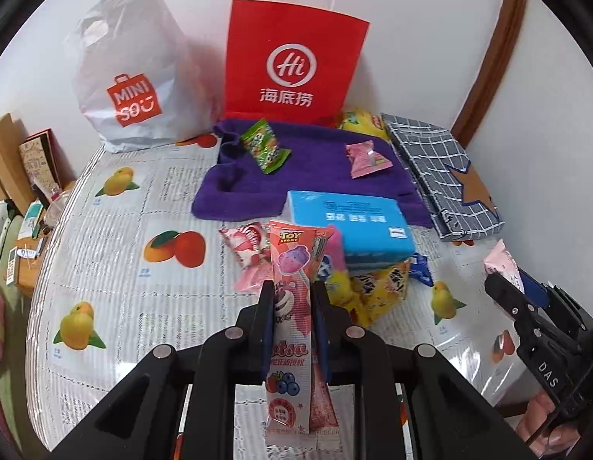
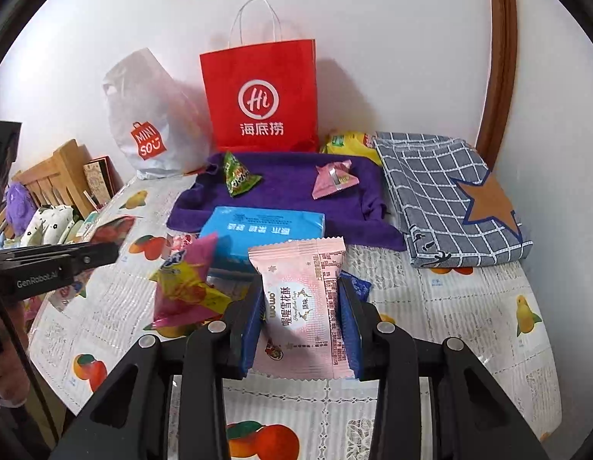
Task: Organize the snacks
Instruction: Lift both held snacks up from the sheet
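Observation:
My left gripper [image 1: 292, 287] is shut on a long pink Toy Story lollipop packet [image 1: 290, 295], held above the table. My right gripper [image 2: 301, 287] is shut on a pale pink snowflake-crisp packet [image 2: 302, 306], also lifted. The right gripper shows at the right edge of the left wrist view [image 1: 503, 291]. A loose pile of snacks [image 1: 254, 253] lies beside a blue tissue pack [image 1: 354, 226]. On the purple towel [image 1: 315, 145] rest a green candy packet [image 1: 264, 145] and a small pink packet [image 1: 367, 159]. The purple towel [image 2: 289, 188] carries the same two packets in the right wrist view.
A red paper bag [image 1: 292, 61] and a white Miniso plastic bag [image 1: 131, 73] stand against the wall. A folded grey checked cloth [image 1: 446, 176] lies at the right, a yellow bag [image 1: 359, 120] behind the towel. The fruit-print tablecloth [image 1: 116, 268] covers the table; shelves and clutter sit past its left edge.

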Available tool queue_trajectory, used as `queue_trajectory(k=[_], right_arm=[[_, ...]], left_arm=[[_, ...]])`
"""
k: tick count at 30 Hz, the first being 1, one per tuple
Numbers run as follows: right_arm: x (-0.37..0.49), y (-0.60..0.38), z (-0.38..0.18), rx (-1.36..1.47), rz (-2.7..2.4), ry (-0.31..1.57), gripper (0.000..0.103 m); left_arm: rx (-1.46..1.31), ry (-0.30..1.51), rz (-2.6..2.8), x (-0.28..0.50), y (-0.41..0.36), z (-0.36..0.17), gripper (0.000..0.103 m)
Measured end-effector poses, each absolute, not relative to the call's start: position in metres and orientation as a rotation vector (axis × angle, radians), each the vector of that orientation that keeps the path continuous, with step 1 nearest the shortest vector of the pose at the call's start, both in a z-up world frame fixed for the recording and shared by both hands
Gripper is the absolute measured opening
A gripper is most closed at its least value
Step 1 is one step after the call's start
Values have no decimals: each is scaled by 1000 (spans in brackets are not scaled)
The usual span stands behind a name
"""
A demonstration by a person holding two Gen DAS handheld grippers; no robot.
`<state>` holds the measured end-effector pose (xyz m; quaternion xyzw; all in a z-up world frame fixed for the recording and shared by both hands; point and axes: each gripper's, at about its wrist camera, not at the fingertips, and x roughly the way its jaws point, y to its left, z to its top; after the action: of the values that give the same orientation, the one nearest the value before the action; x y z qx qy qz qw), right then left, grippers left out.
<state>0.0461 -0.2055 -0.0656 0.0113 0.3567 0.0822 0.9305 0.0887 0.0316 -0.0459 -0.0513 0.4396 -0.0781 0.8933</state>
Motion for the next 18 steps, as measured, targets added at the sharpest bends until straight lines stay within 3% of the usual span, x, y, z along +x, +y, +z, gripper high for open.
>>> queue_trajectory(k=[18], right_arm=[[15, -226, -42, 45, 131, 660, 37]], left_arm=[[-47, 881, -254, 76, -17, -29, 18]])
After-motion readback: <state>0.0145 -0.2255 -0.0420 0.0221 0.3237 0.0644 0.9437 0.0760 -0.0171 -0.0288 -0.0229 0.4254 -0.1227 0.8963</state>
